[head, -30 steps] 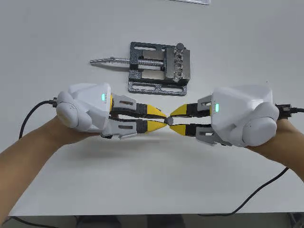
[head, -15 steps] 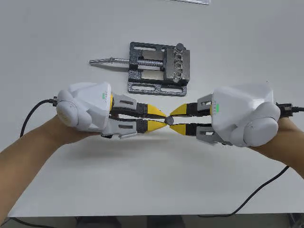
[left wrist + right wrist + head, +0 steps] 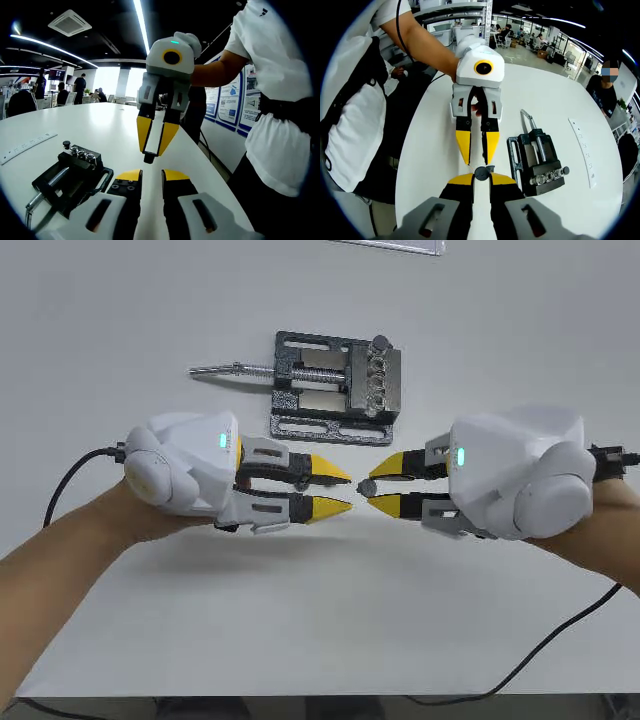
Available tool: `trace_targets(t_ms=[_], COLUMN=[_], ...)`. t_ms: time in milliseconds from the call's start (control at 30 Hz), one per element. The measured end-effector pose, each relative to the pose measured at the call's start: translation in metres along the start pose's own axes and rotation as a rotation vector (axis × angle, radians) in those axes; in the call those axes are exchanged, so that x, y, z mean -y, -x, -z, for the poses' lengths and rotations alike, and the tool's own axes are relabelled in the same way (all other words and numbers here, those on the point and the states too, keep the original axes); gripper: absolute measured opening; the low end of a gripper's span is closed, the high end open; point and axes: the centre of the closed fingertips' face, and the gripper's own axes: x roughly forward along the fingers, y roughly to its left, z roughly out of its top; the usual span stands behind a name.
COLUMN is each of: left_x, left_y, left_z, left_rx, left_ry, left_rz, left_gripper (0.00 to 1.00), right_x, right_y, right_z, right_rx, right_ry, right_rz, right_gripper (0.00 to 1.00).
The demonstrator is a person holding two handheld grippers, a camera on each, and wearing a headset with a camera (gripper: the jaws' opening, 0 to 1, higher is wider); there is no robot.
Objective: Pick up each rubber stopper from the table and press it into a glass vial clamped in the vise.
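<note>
The rubber stopper (image 3: 365, 486) is off the white table (image 3: 300, 620), pinched at the very tips of the right gripper (image 3: 371, 488), whose yellow-tipped jaws are closed on it from either side. In the head view this gripper reaches in from 3 o'clock, its jaws pointing toward 9 o'clock. In the right gripper view the stopper (image 3: 481, 173) shows a round dark grey face toward the camera, so its axis appears to run along the jaws, on the 9-to-3 line of the head view. Facing it from 9 o'clock, the left gripper (image 3: 348, 492) points toward 3 o'clock with its jaws spread and nothing between them; its tips sit just beside the stopper with a small gap. The left gripper view has the stopper (image 3: 148, 159) at about 12 o'clock above its own parted jaws. The vise (image 3: 335, 385) lies on the table at 12 o'clock from the stopper, well apart from both grippers. Its long axis runs 9 to 3, with the screw handle (image 3: 230, 368) pointing to 9 o'clock. The glass vials (image 3: 377, 375) stand upright in a row running 12 to 6 at the vise's 3 o'clock end, the one at the 12 o'clock end showing a dark top.
</note>
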Motion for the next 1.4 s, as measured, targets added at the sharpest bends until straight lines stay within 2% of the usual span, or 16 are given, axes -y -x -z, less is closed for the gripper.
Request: trace_targets(t_ms=[167, 433, 733, 967, 1100, 1400], left_x=[-0.001, -0.008, -0.017, -0.032, -0.043, -0.061], left_y=[0.001, 0.005, 0.013, 0.02, 0.026, 0.034], left_z=[0.0, 0.0, 0.001, 0.0, -0.006, -0.009], left_rx=[-0.007, -0.01, -0.011, -0.01, 0.007, 0.007], left_ry=[-0.012, -0.031, -0.043, -0.035, -0.03, -0.032], left_rz=[-0.01, -0.041, -0.083, -0.124, -0.147, -0.171], left_gripper=[0.13, 0.17, 0.22, 0.27, 0.29, 0.31], right_x=[0.008, 0.02, 0.034, 0.051, 0.064, 0.089], right_y=[0.004, 0.011, 0.015, 0.016, 0.016, 0.017], right_z=[0.004, 0.013, 0.019, 0.02, 0.019, 0.019], right_rx=[-0.032, -0.088, -0.128, -0.146, -0.158, -0.179], right_ry=[-0.013, -0.022, -0.029, -0.048, -0.048, -0.041], right_rz=[0.009, 0.015, 0.017, 0.021, 0.027, 0.039], right_gripper=[0.11, 0.11, 0.11, 0.11, 0.11, 0.11])
